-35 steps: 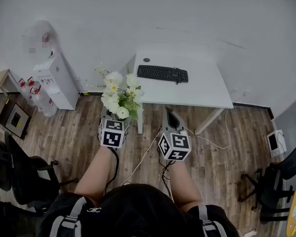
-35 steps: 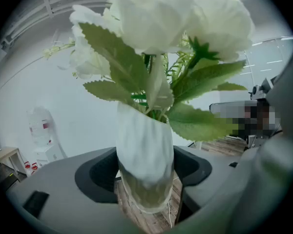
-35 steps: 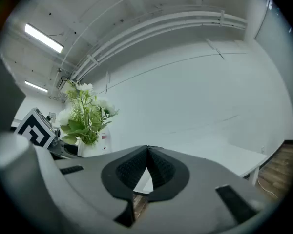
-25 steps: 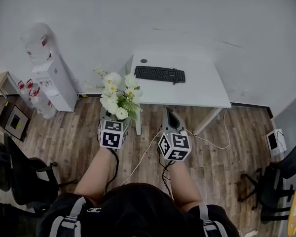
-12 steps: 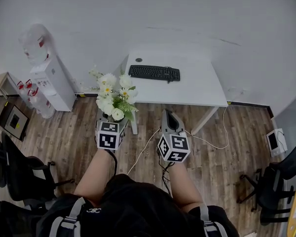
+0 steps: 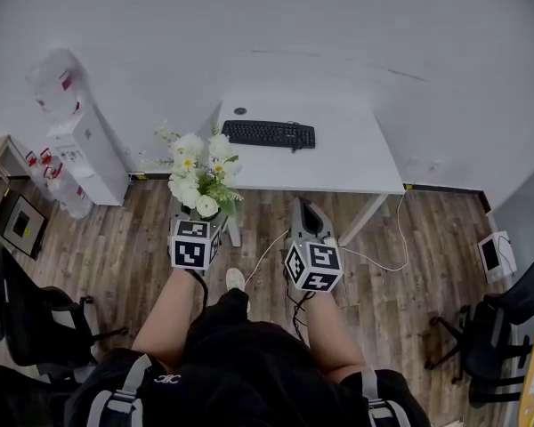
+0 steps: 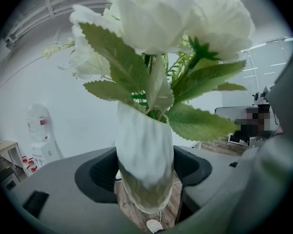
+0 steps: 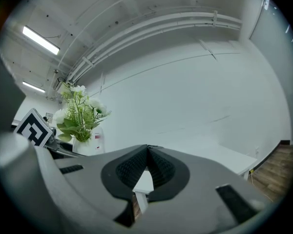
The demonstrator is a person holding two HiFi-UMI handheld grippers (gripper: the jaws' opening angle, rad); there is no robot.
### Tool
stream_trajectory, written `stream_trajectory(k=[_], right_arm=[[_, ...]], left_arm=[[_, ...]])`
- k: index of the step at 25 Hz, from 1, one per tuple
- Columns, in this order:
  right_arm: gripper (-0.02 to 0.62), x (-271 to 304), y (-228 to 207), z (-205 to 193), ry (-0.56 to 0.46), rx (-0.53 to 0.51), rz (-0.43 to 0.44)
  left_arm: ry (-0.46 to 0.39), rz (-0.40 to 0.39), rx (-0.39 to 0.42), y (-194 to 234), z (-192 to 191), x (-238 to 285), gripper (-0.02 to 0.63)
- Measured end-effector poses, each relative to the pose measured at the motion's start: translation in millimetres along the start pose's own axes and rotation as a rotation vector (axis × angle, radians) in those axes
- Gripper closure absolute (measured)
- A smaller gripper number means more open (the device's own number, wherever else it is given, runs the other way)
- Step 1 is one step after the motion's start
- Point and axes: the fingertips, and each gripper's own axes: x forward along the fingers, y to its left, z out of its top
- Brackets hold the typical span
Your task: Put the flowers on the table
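Note:
White artificial flowers (image 6: 198,174) with green leaves stand in a white vase (image 7: 145,155). My left gripper (image 6: 198,219) is shut on the vase, with a dark pad on each side of it. I hold it in the air over the wooden floor, just short of the table's near left corner. In the left gripper view the blooms (image 7: 156,13) fill the upper part. The white table (image 6: 338,163) with a black keyboard (image 6: 268,134) lies ahead. My right gripper (image 6: 305,207) hangs beside it, shut (image 8: 147,152) and holding nothing. The flowers (image 8: 78,111) show at the left of its view.
A water dispenser (image 6: 76,140) stands at the wall on the left. Office chairs (image 6: 36,314) (image 6: 498,327) sit at both sides. A cable (image 6: 383,256) runs over the floor under the table's front edge. A small dark disc (image 6: 239,111) lies at the table's back left.
The table and keyboard have slid left in the head view and the dispenser has shifted too. A white shoe now shows between my arms. Both grippers keep their grip and spacing.

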Motion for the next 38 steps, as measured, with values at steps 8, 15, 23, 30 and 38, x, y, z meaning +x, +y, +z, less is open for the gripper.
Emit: stream_trajectory(k=[8, 15, 23, 30, 38], right_arm=[[0.595, 81.0, -32.9, 2.7, -0.003, -0.002, 0.007], [0.595, 129.8, -41.7, -12.9, -0.014, -0.031, 0.001], [0.595, 271.3, -78.0, -10.0, 0.002, -0.045, -0.007], [0.595, 397.5, -112.6, 6.2, -0.006, -0.048, -0.034], [0.595, 508.6, -141.6, 2.9, 0.008, -0.054, -0.044]], left_arm=[[-0.002, -0.012, 0.01, 20.4, 26.9, 85.9, 0.253], [-0.029, -0.035, 0.008, 40.6, 26.4, 140.2, 0.253], [-0.01, -0.075, -0.002, 86.6, 64.4, 278.6, 0.253], [0.016, -0.098, 0.0, 129.6, 102.3, 392.0, 0.253], [0.03, -0.104, -0.014, 172.5, 124.4, 493.5, 0.253]])
